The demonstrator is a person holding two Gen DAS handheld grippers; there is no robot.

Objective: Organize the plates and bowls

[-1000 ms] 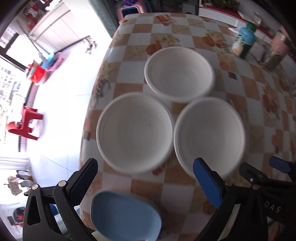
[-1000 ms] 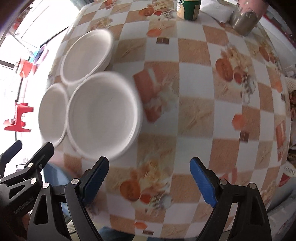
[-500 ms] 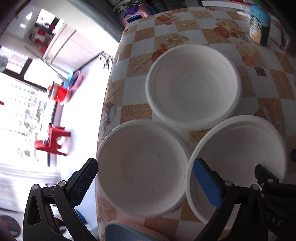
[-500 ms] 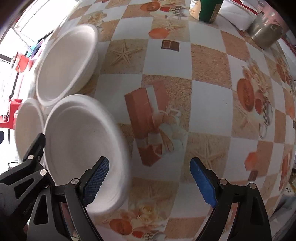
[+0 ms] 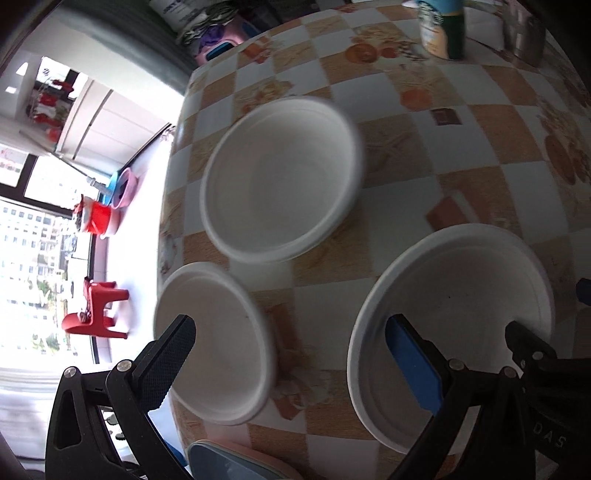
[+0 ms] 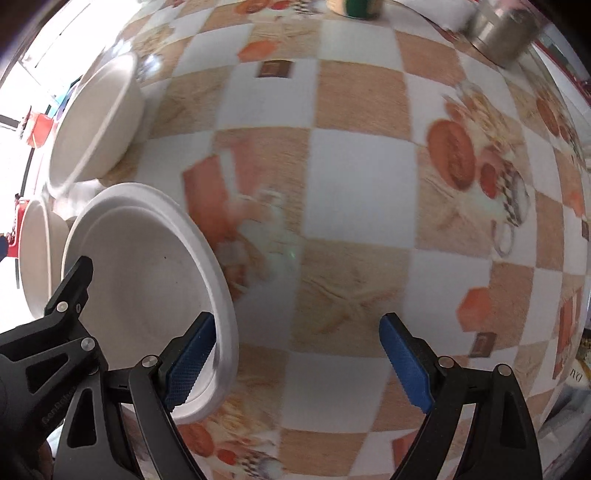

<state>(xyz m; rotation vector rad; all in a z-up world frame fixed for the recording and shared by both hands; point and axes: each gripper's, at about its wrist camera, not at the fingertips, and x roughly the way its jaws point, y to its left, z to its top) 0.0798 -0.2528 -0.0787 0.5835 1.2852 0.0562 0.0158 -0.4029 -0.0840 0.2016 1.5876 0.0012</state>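
Three white bowls sit on the checkered table. In the left wrist view the far bowl (image 5: 280,181) is at centre top, the near left bowl (image 5: 221,339) lies at the table's left edge, and the near right bowl (image 5: 458,325) is at lower right. My left gripper (image 5: 295,354) is open, its black finger over the near left bowl and its blue finger over the near right bowl. In the right wrist view my right gripper (image 6: 295,354) is open, its left finger inside the rim of the near right bowl (image 6: 147,288). The far bowl (image 6: 96,122) is at upper left.
A green bottle (image 5: 439,29) and a metal pot (image 5: 524,33) stand at the table's far side. A blue stool (image 5: 229,461) sits below the table's near edge. The table's left edge (image 5: 166,206) drops to a bright floor with red stools (image 5: 96,310).
Both grippers have moved forward and lower toward the bowls. The right gripper's left finger has come inside the rim of the near right bowl. The bowls have spread apart in the left wrist view.
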